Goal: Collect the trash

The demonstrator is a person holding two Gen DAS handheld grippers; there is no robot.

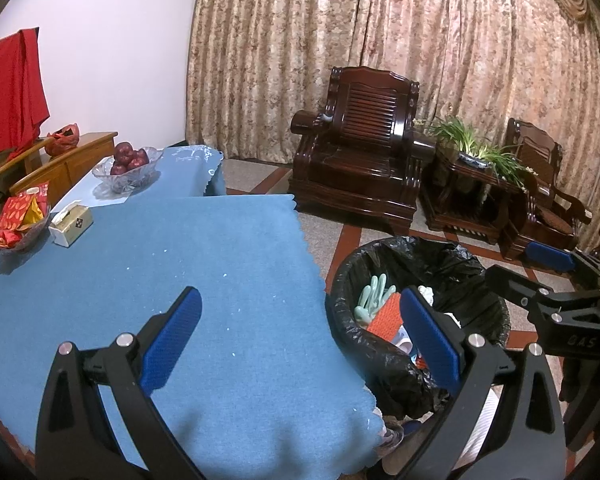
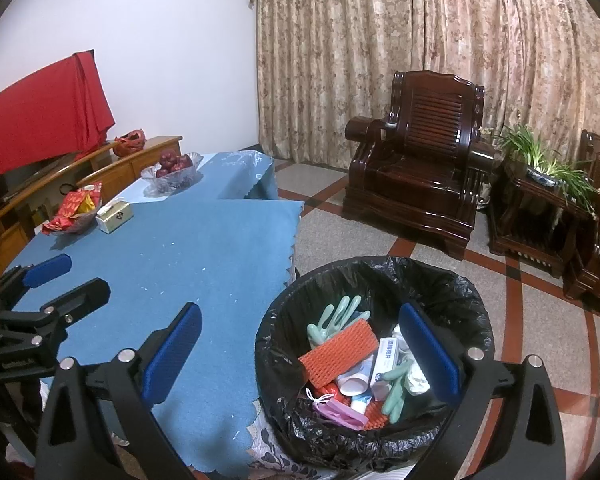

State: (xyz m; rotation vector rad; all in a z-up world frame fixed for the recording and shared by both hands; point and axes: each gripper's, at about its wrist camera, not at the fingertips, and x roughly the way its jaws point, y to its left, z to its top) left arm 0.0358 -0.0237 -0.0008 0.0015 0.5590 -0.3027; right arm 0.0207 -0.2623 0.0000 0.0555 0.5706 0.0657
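A bin with a black bag (image 2: 440, 292) stands on the floor at the right edge of the blue-clothed table (image 2: 188, 248). It holds several pieces of trash: mint rubber gloves (image 2: 336, 316), an orange foam net (image 2: 340, 352), a white box (image 2: 386, 364), a pink mask (image 2: 340, 408). My right gripper (image 2: 300, 344) is open and empty above the bin's near rim. My left gripper (image 1: 300, 328) is open and empty over the table's right edge, beside the bin (image 1: 452, 268). Each gripper shows in the other's view, the right (image 1: 540, 276) and the left (image 2: 56, 276).
At the table's far left are a tissue box (image 2: 114, 212), a dish of red snack packets (image 2: 74, 210) and a glass bowl of red apples (image 2: 172, 170). Dark wooden armchairs (image 2: 420, 168) and a plant stand (image 2: 540, 200) line the curtain. White flecks dot the cloth.
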